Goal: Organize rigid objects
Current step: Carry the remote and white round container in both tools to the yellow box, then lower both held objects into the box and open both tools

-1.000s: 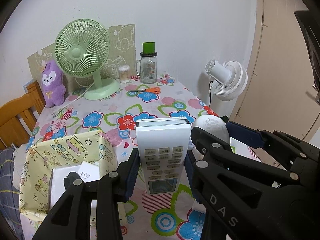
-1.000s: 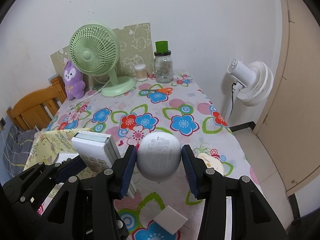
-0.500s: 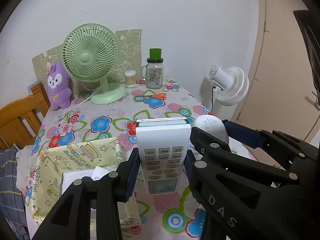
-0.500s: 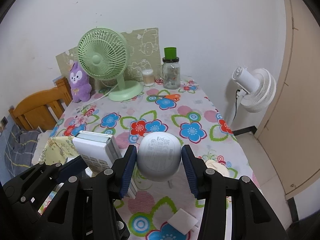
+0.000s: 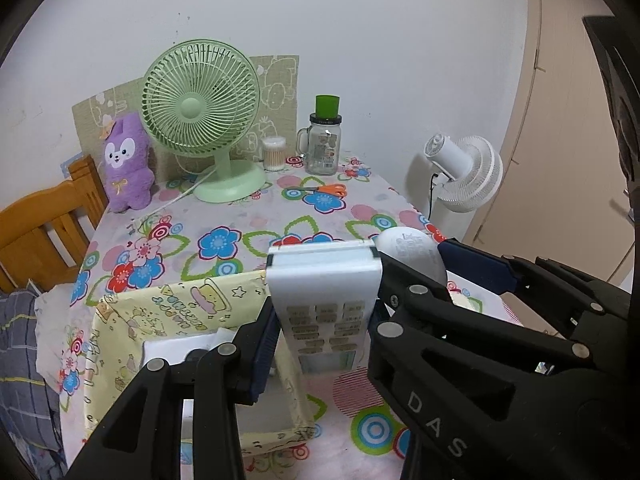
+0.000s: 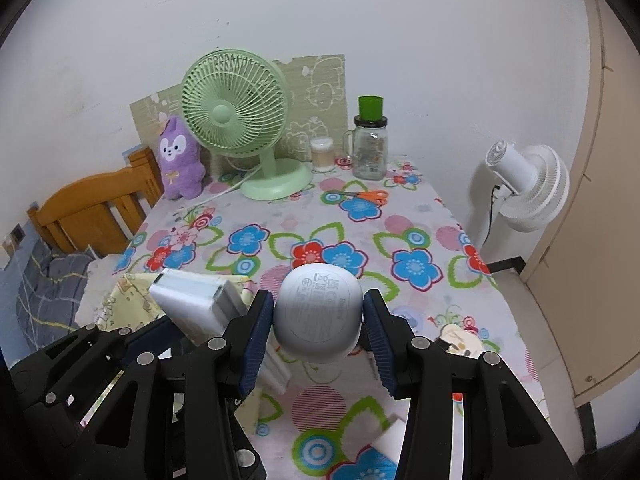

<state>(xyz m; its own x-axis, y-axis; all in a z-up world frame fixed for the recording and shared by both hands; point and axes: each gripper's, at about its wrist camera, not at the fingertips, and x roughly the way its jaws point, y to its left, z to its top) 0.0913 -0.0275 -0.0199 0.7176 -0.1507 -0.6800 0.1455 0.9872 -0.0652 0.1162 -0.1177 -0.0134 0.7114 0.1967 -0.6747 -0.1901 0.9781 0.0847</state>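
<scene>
Left wrist: remote (image 5: pixel 324 300) between fingers (image 5: pixel 264 344).

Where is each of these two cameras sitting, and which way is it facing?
Left wrist: on the left gripper, looking down its fingers across the floral table to the wall; it clamps a white remote, and the right gripper's arms show.
Right wrist: on the right gripper, facing likewise; it clamps a round white device, left gripper alongside.
Shared: green fan, purple plush, glass jar, scissors.
</scene>
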